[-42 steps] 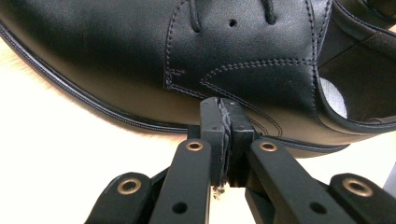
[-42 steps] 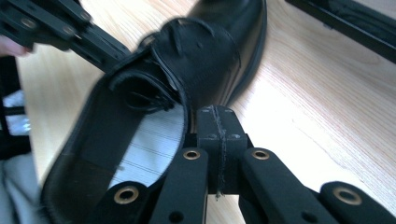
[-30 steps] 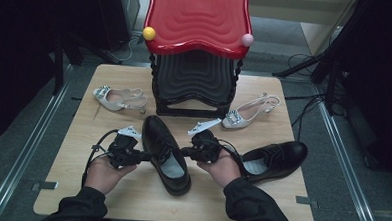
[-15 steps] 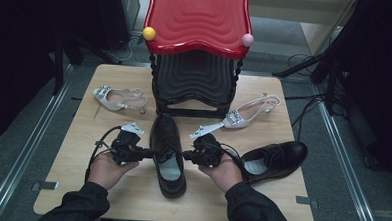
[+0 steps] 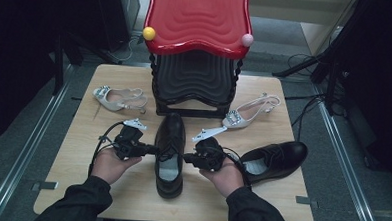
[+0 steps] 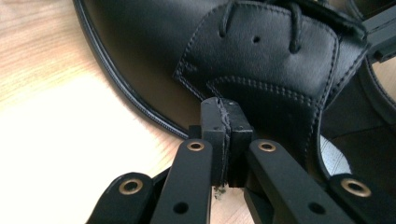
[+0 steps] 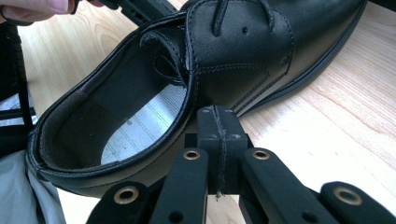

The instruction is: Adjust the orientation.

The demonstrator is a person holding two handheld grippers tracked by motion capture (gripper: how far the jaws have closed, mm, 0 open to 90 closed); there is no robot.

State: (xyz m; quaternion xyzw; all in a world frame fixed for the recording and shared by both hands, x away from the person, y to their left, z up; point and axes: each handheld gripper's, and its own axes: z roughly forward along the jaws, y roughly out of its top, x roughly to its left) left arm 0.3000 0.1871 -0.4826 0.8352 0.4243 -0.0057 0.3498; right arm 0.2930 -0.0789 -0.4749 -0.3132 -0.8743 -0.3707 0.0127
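My left claw (image 5: 151, 149) and right claw (image 5: 186, 159) are both closed tight with nothing between the jaws, their tips pressed against either side of the black shoe (image 5: 169, 152). It lies on the table (image 5: 82, 150), toe toward the red rack (image 5: 197, 45), between my hands.

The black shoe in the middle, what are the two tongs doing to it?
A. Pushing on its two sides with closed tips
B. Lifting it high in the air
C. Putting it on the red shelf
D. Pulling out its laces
A: the black shoe sits on the table with the left tongs and the right tongs closed, one against each side.
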